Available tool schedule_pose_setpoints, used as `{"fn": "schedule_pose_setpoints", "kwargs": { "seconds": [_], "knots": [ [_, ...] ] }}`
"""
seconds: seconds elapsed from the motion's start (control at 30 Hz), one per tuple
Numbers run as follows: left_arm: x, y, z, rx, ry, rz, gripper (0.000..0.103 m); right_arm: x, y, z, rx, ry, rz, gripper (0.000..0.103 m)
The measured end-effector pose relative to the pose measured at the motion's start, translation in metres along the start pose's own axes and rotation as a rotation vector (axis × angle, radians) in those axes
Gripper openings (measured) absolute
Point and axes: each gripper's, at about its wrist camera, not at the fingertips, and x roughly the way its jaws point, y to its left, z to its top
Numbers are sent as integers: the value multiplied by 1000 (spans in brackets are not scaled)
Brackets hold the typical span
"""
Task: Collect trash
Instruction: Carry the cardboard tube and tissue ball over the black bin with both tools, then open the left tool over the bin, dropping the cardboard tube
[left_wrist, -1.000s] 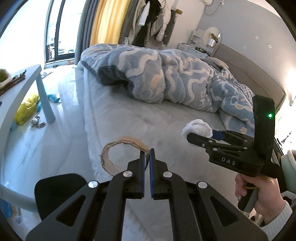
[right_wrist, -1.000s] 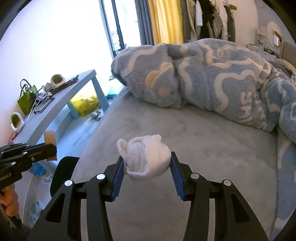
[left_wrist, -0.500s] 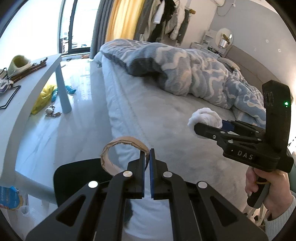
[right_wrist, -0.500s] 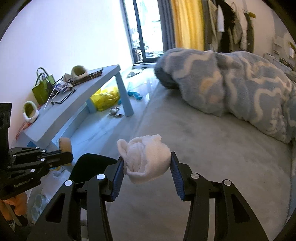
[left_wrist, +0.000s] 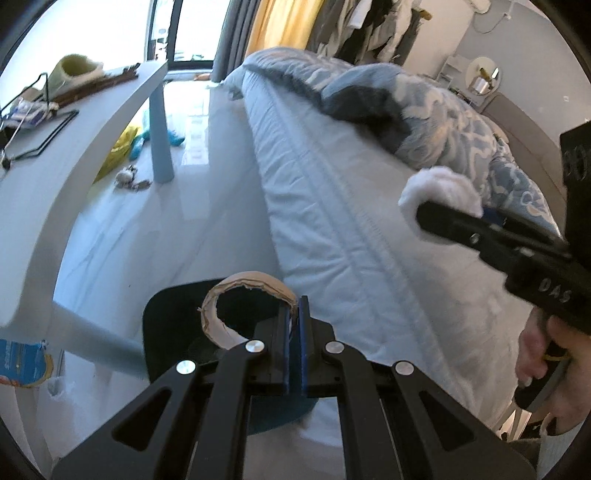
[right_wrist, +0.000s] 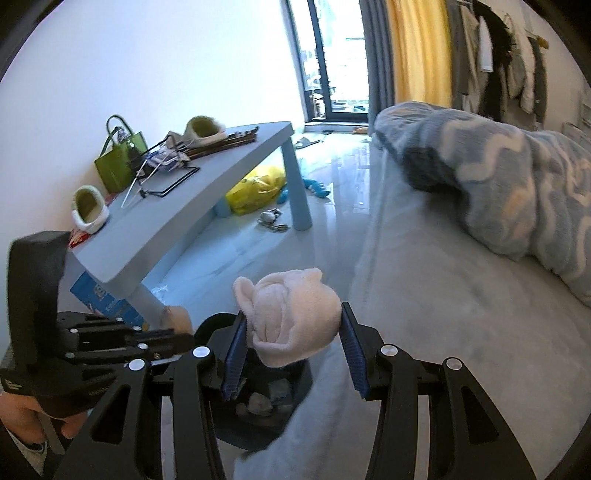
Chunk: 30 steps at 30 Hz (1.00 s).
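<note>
jaws of the left gripper (left_wrist: 294, 300) are clenching a torn brown cardboard ring (left_wrist: 246, 284) above a black trash bin (left_wrist: 173, 317); the right gripper (right_wrist: 291, 325) is grasping a crumpled white tissue wad (right_wrist: 291, 317).

Bed: I see a pale blue-grey mattress (left_wrist: 332, 206) along the right side of the room; a rumpled blue fleece blanket with cream wavy pattern (right_wrist: 517, 184) lies on its far part.
Low table: a light blue table (right_wrist: 221, 177) stands beside the white wall. On it I see a green handbag (right_wrist: 116, 162), two green fuzzy slippers (right_wrist: 88, 214), a black wire frame (right_wrist: 173, 181) and a bundle of dark sticks (right_wrist: 229, 140).
Floor: glossy pale tiles (right_wrist: 332, 192). On them lie a yellow plastic bag (right_wrist: 258, 188) under the table, a blue toy (right_wrist: 314, 186), a small metal keyring (right_wrist: 271, 219), a blue carton (right_wrist: 107, 302) and a black trash bin (right_wrist: 266, 402) beside the bed edge.
</note>
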Motion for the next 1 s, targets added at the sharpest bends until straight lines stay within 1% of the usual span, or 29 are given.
{"fn": "schedule_pose_setpoints", "kwargs": {
  "seconds": [0.23,0.57,0.6,0.63,0.67,0.73,0.77,0.9,0.97,1.0],
  "knots": [
    [8,30,-11,-29,71,17,5,18,26,5,-26,20,25,48],
    [20,60,-28,-55,191,36,7,36,53,11,-54,45,52,48],
    [21,61,-28,-56,199,39,9,39,55,11,-55,50,54,48],
    [21,63,-29,-59,201,39,16,41,57,11,-55,54,55,48],
    [20,65,-28,-62,200,36,27,43,58,11,-55,60,56,48],
    [16,69,-28,-73,190,28,37,48,61,10,-58,74,54,48],
    [15,70,-27,-74,185,30,41,52,62,10,-60,83,52,48],
    [7,75,-25,-80,162,33,48,64,67,7,-57,122,55,48],
    [4,76,-25,-81,161,28,59,71,69,5,-57,144,55,48],
    [4,76,-26,-79,169,14,60,73,69,4,-56,149,54,48]
  ]
}}
